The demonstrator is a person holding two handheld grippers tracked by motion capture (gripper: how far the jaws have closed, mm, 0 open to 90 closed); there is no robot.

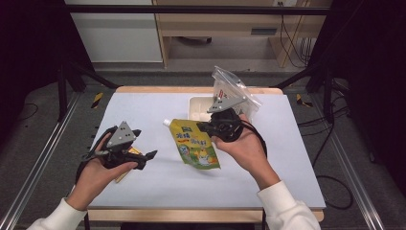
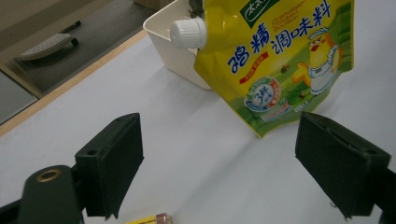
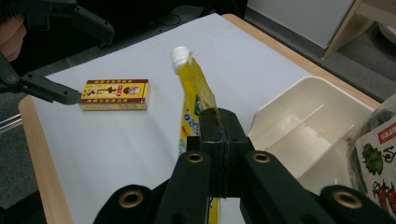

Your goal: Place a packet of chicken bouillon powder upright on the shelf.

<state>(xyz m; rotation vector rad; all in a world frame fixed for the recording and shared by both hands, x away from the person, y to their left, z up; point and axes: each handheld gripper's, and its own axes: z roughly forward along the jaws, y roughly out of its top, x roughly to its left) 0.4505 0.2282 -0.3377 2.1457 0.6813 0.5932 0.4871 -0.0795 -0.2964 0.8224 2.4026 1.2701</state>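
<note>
I am looking down from the high view, and my two arms are coming in from the bottom with white sleeves. My right hand [image 1: 242, 143] is reaching up toward the middle of the white table [image 1: 153, 187], with the wrist bent and the right gripper [image 1: 207, 127] pointing to the left. Its jaws are squeezed tight on the edge of a yellow pouch [image 1: 194, 143] — in the right gripper view the two black jaws are pressing together with the thin yellow edge pinched between them.

The pouch is hanging from that grip near the middle of the table, just in front of a cream tray [image 1: 198, 108]. In the high view its long side is running from the white cap [image 1: 166, 122] at the upper left down to its wide bottom at the lower right. In the left gripper view the cap [image 2: 187, 32] is pointing left and the picture side is facing my left gripper.

My left hand [image 1: 95, 175] is sitting low at the left side of the table, palm curled around the left gripper [image 1: 151, 155], which is pointing right toward the pouch. Its jaws are standing wide apart with nothing between them. A small yellow box [image 3: 115, 94] is lying flat on the table just beside its tips — not touching the pouch
</note>
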